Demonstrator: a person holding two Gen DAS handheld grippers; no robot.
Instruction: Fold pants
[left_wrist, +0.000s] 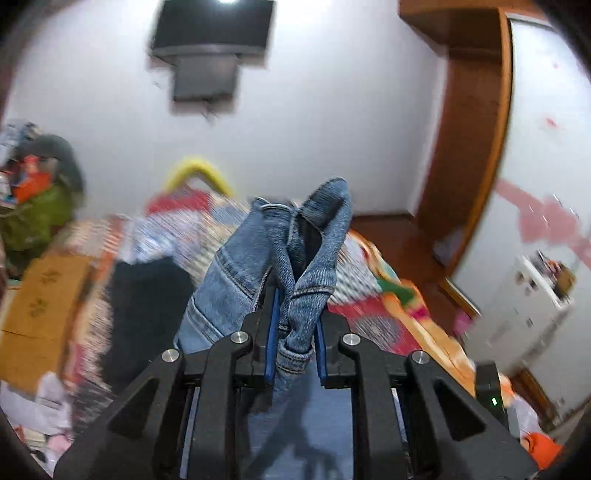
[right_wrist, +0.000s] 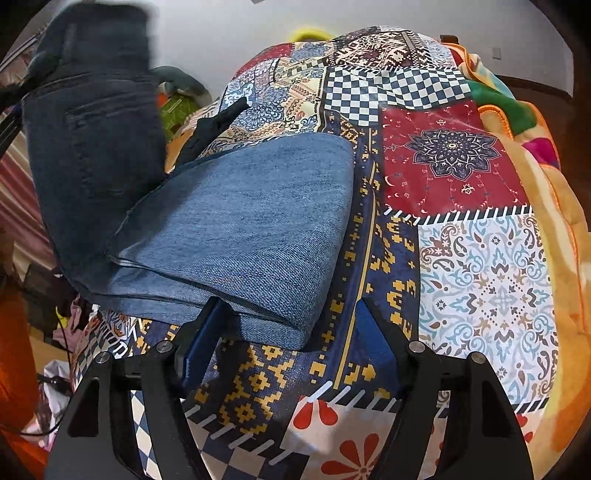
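Left gripper (left_wrist: 295, 325): its blue pads are clamping a bunched edge of the jeans (left_wrist: 258, 258), probably the waistband or a hem (the stitched seam is showing right between the fingers), and the denim is standing up above the bed in front of the camera.

Right gripper (right_wrist: 288, 317): its jaws are standing apart over the patchwork bedcover (right_wrist: 461, 258); the near corner of the folded denim is lying just in front of the left finger, and I cannot tell whether that finger is touching it. Nothing is being pinched here.

Jeans on the bed (right_wrist: 236, 229): a lower portion is lying flat in stacked layers on the cover, its edges roughly aligned, while a darker upper portion is hanging in the air at the left of the right wrist view (blurred, so details are hard to read).

Done so far: judging by the stacked layers, the legs are already lying doubled one over the other.

Left to do: the lifted end is looking as if it needs bringing over and laying down on the flat part, then smoothing and releasing.

Stage: about the middle, I would judge, with a fold under way but not laid.

Surroundings: an orange blanket (right_wrist: 554, 206) is bunching at the cover's far side, well clear of the jeans.
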